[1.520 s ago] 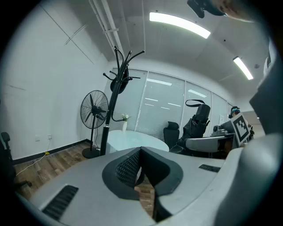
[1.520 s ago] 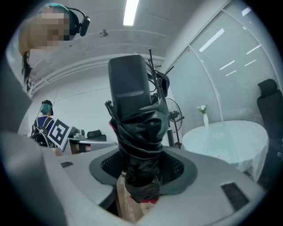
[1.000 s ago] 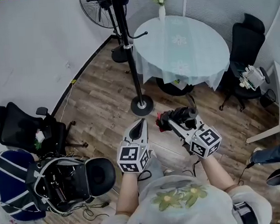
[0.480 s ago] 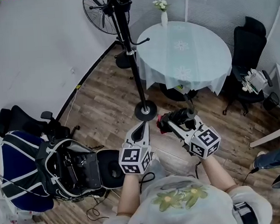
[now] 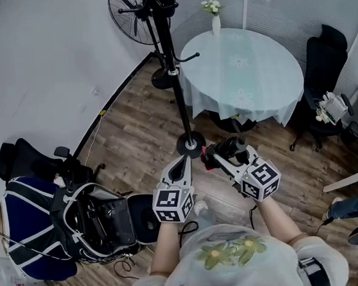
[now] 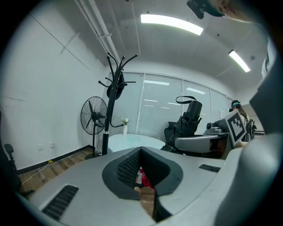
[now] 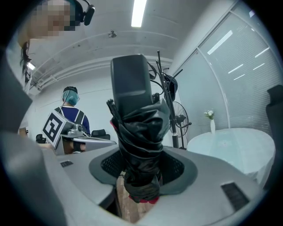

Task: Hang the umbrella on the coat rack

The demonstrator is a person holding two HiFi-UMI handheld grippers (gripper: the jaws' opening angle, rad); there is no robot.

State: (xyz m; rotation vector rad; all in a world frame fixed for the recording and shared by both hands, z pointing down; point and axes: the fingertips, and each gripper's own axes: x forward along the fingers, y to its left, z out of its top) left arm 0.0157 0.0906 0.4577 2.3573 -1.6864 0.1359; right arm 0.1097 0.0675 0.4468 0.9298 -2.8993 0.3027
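Note:
The tall black coat rack [image 5: 175,78] stands just beyond both grippers, its round base [image 5: 190,146] close to their tips. My right gripper [image 5: 222,157] is shut on a folded black umbrella [image 5: 229,148] with a red part at its end, which fills the right gripper view [image 7: 139,145]. The rack's hooks [image 7: 166,88] rise behind it there. My left gripper [image 5: 181,159] is beside it on the left, shut with nothing held. In the left gripper view the rack [image 6: 112,110] is ahead to the left and the umbrella [image 6: 190,119] is at the right.
A round table [image 5: 241,66] with a pale cloth and a vase of flowers [image 5: 214,19] stands behind the rack. A floor fan [image 5: 133,13] is at the wall. An open backpack on a chair [image 5: 80,221] sits left; a black office chair [image 5: 323,60] is right.
Both grippers have moved forward toward the coat rack, so its base now lies closer to their tips. The umbrella stays gripped in the right gripper.

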